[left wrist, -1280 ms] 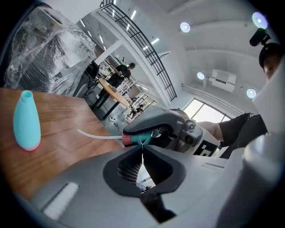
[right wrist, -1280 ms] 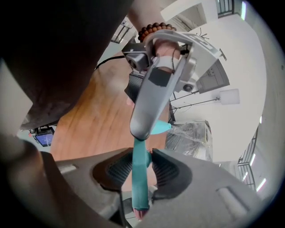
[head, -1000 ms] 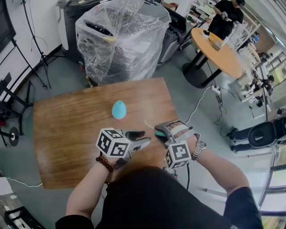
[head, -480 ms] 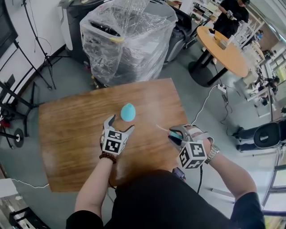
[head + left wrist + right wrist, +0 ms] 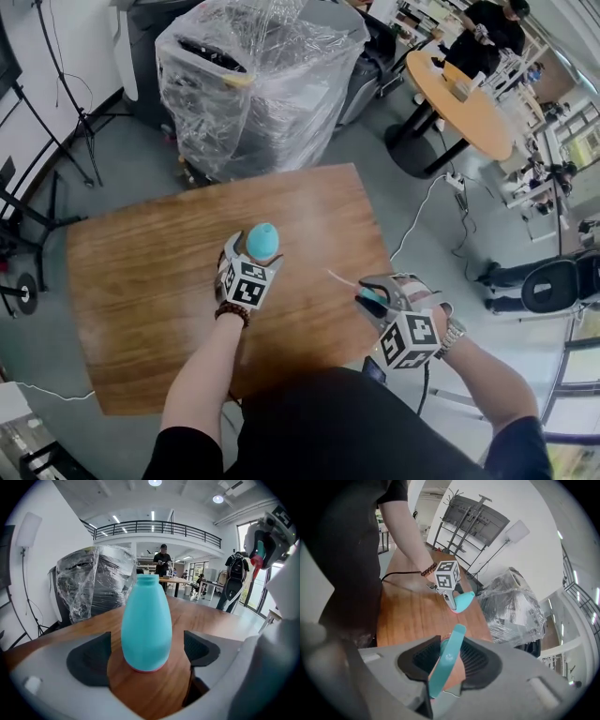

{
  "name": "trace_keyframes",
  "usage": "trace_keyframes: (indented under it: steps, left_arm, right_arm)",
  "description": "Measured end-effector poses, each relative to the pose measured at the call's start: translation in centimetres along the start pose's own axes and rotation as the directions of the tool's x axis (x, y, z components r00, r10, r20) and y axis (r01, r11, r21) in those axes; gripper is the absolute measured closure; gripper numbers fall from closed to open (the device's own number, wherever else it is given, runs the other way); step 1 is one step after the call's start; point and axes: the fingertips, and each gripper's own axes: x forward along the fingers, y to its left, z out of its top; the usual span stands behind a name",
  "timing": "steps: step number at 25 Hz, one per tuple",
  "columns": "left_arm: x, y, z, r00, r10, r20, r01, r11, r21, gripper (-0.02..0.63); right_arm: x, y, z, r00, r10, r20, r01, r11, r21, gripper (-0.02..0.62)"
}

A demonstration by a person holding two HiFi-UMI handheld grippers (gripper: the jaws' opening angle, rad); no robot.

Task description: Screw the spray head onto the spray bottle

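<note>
table: wood top, bare on the left side; work sits centre to right.
L gripper: at table centre, jaws spread wide, one each side of the bottle's lower body. Jaws have just been opening. Bottle stands between them, but L gripper view shows a gap at both pads, so no grip yet. Judged reason: set to clamp the body so it can't spin or tip during threading.
spray bottle: teal, upright on the table, base down, neck bare and facing up, no head fitted. Judged reason: stood upright so the head can come down onto the neck.
R gripper: near right edge of table, well apart from the bottle, angled down. Pads pinch a teal part of the head.
spray head: held in R gripper jaws, off the table. Thin dip tube points far-left toward the bottle. Judged reason: kept clear until bottle is secured.
stage: pre-grip; threading not started.
risk: tube must enter the neck first; an unclamped bottle could topple.
</note>
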Motion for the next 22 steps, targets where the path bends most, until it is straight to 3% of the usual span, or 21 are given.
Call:
trace_keyframes:
  steps: [3, 5, 12, 17, 22]
  left_arm:
    - [0.9, -0.1, -0.5, 1.0, -0.003, -0.029, 0.003, 1.0, 0.004, 0.133]
    - [1.1, -0.2, -0.8, 0.999, 0.002, -0.042, -0.002, 1.0, 0.017, 0.216]
    - [-0.9, -2.6, 0.0, 0.998, -0.029, -0.053, 0.036, 0.99, 0.138, 0.227]
    - [-2.7, -5.4, -0.3, 0.993, -0.06, -0.1, 0.086, 0.955, 0.285, 0.232]
    - [-4.2, -7.7, -1.2, 0.986, -0.059, -0.154, 0.12, 0.895, 0.429, 0.233]
  right_arm:
    - [-0.3, -0.1, 0.3, 1.0, 0.003, 0.004, -0.003, 1.0, 0.018, 0.474]
    - [-0.6, -0.3, 0.4, 1.0, -0.001, 0.008, 0.001, 1.0, 0.03, 0.474]
    - [-2.7, -1.5, 1.1, 0.998, -0.024, 0.056, 0.021, 0.999, 0.05, 0.474]
    - [-5.2, -3.1, 2.3, 0.993, -0.033, 0.112, 0.027, 0.998, 0.06, 0.474]
    - [-7.6, -3.7, 4.1, 0.984, 0.01, 0.176, -0.02, 0.998, 0.055, 0.474]
